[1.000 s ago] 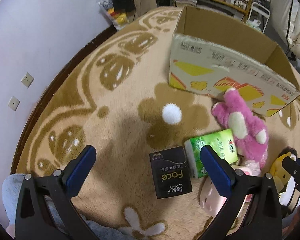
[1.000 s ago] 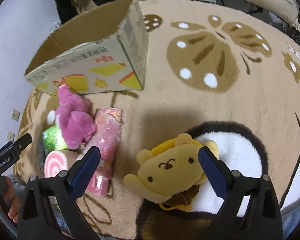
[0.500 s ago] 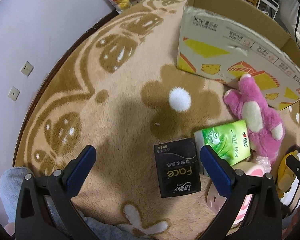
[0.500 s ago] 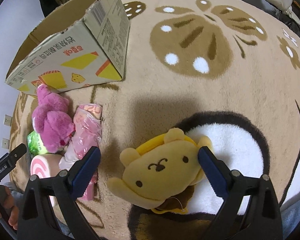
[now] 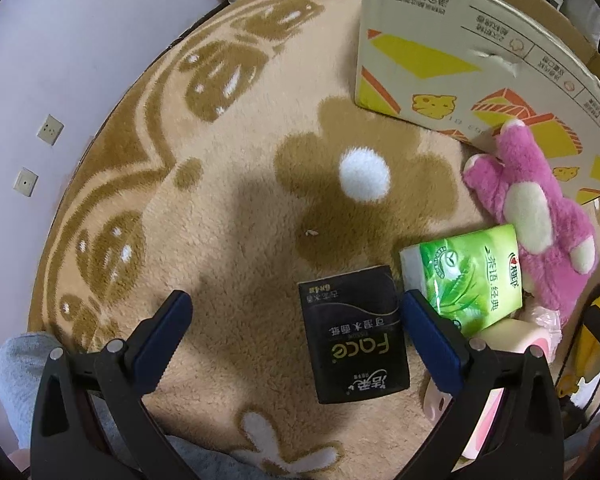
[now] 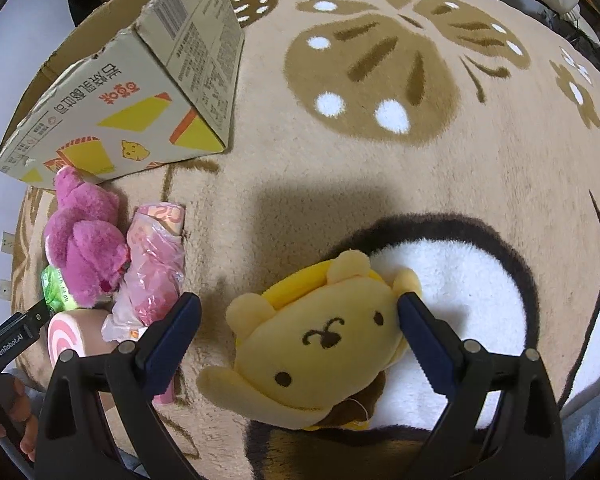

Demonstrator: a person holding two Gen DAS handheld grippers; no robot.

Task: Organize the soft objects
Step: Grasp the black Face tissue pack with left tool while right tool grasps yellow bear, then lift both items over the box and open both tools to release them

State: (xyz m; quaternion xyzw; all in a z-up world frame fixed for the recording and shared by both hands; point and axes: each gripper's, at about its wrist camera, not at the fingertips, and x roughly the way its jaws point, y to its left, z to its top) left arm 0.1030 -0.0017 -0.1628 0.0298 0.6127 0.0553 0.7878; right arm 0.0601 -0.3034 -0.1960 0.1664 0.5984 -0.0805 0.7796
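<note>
- My left gripper [image 5: 296,322] hangs over the carpet [image 5: 228,216] with its two blue-padded fingers [image 5: 162,334] spread wide, nothing between them but one black tissue pack [image 5: 354,336] lying flat below.
- Just right of that black pack I count one green tissue pack [image 5: 466,276], its edge beside the right-hand finger.
- One pink plush bear [image 5: 534,216] lies behind the green pack, its head touching the foot of one cardboard box [image 5: 452,56].
- My right gripper [image 6: 300,320] is also released: its two fingers [image 6: 420,334] straddle one yellow plush dog [image 6: 320,344]; the right finger sits at the dog's cheek, the left one stands apart from it.
- The dog lies face up on the white patch of the carpet, well apart from the box.
- From the right wrist view I also count one pink plastic-wrapped bundle [image 6: 154,268] beside the bear, and one pink-and-white swirl roll cushion [image 6: 70,332] near the left gripper's tip.
- That makes two plush toys, two tissue packs, one bundle, one roll, all on the carpet outside the box.
</note>
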